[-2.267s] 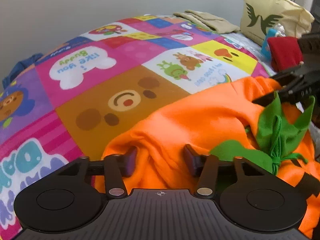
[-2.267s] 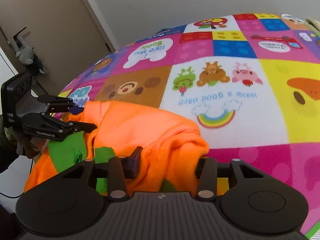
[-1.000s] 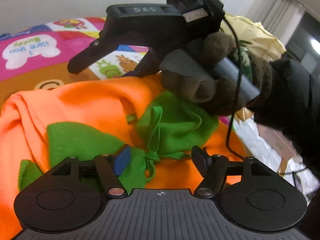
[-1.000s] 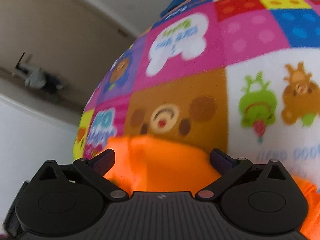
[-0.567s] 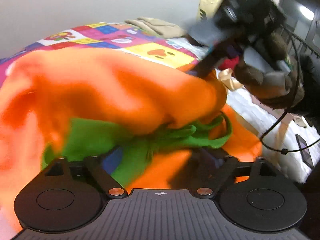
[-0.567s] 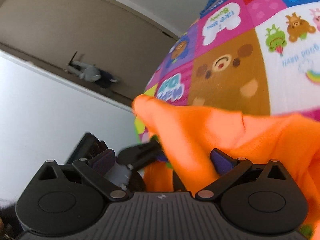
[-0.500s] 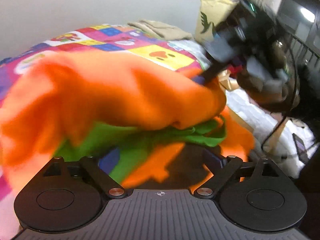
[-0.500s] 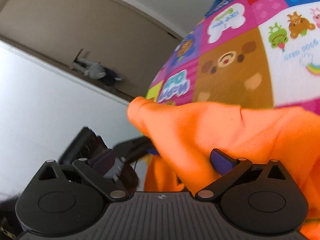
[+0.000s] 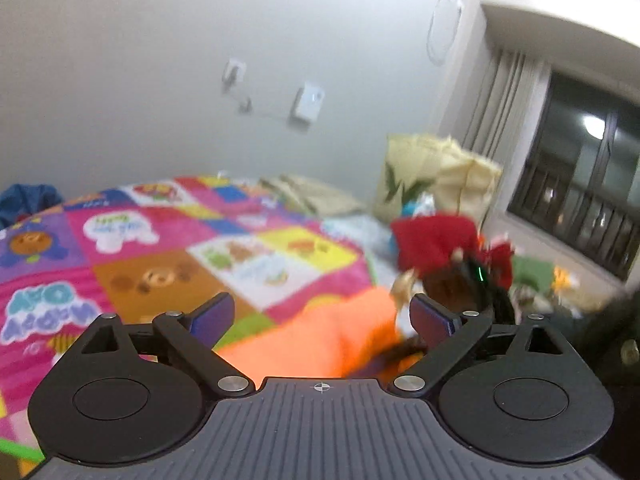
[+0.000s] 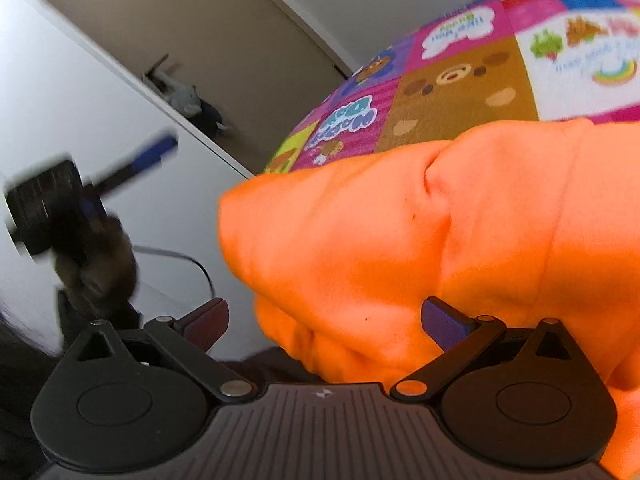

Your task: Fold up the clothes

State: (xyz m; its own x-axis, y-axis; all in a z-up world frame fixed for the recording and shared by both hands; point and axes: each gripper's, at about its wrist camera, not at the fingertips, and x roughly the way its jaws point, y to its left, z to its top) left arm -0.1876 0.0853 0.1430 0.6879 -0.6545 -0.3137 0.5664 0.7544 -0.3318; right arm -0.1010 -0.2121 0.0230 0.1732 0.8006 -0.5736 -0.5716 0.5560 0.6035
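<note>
One orange garment (image 10: 460, 232) lay bunched at the near edge of the bed, on one patchwork play mat (image 9: 160, 252). The left gripper (image 9: 320, 314) had its fingers spread wide and held nothing, the orange cloth blurred beyond them. The right gripper (image 10: 324, 320) was likewise wide open, the garment heaped between and beyond its two fingers, not pinched. One cream tote bag (image 9: 436, 176) stood at the far corner.
</note>
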